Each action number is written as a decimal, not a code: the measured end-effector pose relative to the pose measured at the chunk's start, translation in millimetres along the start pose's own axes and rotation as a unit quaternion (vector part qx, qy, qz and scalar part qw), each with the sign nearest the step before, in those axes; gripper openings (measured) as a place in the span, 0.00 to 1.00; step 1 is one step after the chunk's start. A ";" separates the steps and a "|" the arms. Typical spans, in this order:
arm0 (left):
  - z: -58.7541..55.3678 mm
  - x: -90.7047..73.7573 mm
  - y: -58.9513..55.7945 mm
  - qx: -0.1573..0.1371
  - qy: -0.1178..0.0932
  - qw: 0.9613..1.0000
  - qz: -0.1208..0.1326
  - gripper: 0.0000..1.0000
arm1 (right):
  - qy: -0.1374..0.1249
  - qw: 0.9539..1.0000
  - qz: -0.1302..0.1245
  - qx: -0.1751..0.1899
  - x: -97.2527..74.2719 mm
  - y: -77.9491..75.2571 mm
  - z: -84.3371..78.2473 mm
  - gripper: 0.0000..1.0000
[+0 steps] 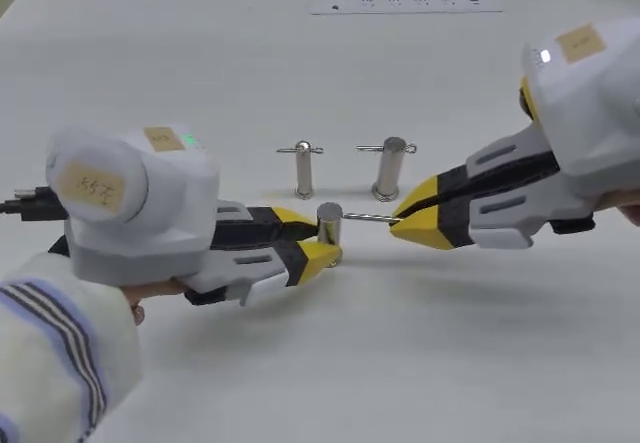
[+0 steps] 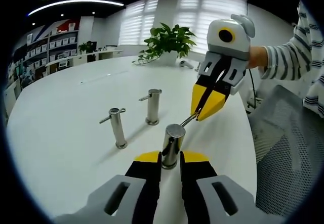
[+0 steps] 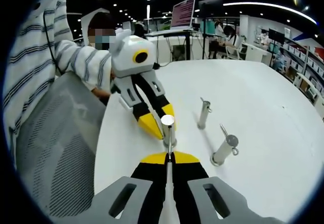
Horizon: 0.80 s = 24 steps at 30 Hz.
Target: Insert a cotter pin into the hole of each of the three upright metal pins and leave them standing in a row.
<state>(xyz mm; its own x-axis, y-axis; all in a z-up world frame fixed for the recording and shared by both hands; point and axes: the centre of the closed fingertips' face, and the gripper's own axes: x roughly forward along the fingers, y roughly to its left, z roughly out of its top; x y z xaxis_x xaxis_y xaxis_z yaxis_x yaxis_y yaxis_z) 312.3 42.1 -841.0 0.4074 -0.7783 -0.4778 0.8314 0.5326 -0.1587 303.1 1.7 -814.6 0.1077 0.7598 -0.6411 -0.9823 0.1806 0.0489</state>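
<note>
Head view: left gripper (image 1: 327, 239) clamps the near metal pin (image 1: 329, 217) steady so the right gripper (image 1: 400, 222), pinching a cotter pin (image 1: 368, 217), can thread it.

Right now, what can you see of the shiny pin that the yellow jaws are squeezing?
The near metal pin is a short, shiny, steel-looking cylinder with a flat round top. It stands upright on the white table. The left hand-held gripper clamps its lower part between yellow tips. A thin cotter pin, held by the right hand-held gripper, meets its side near the top. I cannot tell whether the cotter pin's tip is inside the hole.
</note>
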 end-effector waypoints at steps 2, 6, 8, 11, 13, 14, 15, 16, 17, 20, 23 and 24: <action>-0.2 -0.3 0.0 0.001 0.000 1.000 0.000 0.12 | 0.001 1.000 0.000 -0.002 -0.2 -0.6 0.0 0.03; -0.6 -0.9 -0.1 0.005 0.001 1.000 0.000 0.11 | 0.006 1.000 0.002 -0.009 -0.2 0.0 0.2 0.04; -0.6 -0.9 0.1 0.008 0.002 1.000 -0.001 0.11 | 0.007 1.000 0.003 -0.012 -0.4 -0.4 0.7 0.04; -0.9 -1.4 0.0 0.012 0.003 1.000 -0.002 0.11 | 0.009 1.000 0.008 -0.020 -0.1 1.1 3.2 0.03; -1.0 -1.6 -0.2 0.015 0.003 1.000 -0.003 0.11 | 0.012 1.000 0.010 -0.025 0.6 0.8 3.9 0.03; -1.0 -1.7 -0.3 0.017 0.004 1.000 -0.004 0.11 | 0.014 0.999 0.011 -0.029 1.2 0.2 4.7 0.03; -1.1 -1.9 -0.3 0.019 0.004 1.000 -0.004 0.11 | 0.018 0.999 0.012 -0.033 1.5 0.0 4.4 0.03; -1.2 -2.0 -0.2 0.021 0.005 1.000 -0.005 0.11 | 0.022 0.999 0.013 -0.037 1.8 -0.3 4.3 0.03; -1.3 -2.2 -0.3 0.022 0.005 1.000 -0.005 0.11 | 0.023 0.999 0.014 -0.038 2.0 -0.4 4.5 0.03; -1.4 -2.2 0.0 0.023 0.005 1.000 -0.005 0.11 | 0.029 0.998 0.018 -0.044 2.1 -0.2 4.5 0.04; -1.4 -2.3 0.0 0.025 0.006 1.000 -0.005 0.11 | 0.034 0.998 0.020 -0.052 1.8 0.4 5.0 0.04; -1.3 -2.3 0.0 0.026 0.007 1.000 -0.005 0.11 | 0.036 0.998 0.020 -0.053 1.6 0.6 5.4 0.04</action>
<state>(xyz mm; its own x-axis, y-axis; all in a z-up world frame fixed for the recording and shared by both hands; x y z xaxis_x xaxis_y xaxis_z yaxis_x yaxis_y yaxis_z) 310.9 44.4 -841.1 0.3944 -0.7786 -0.4881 0.8538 0.5069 -0.1186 303.5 6.4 -811.4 0.0598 0.7182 -0.6932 -0.9968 0.0798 -0.0033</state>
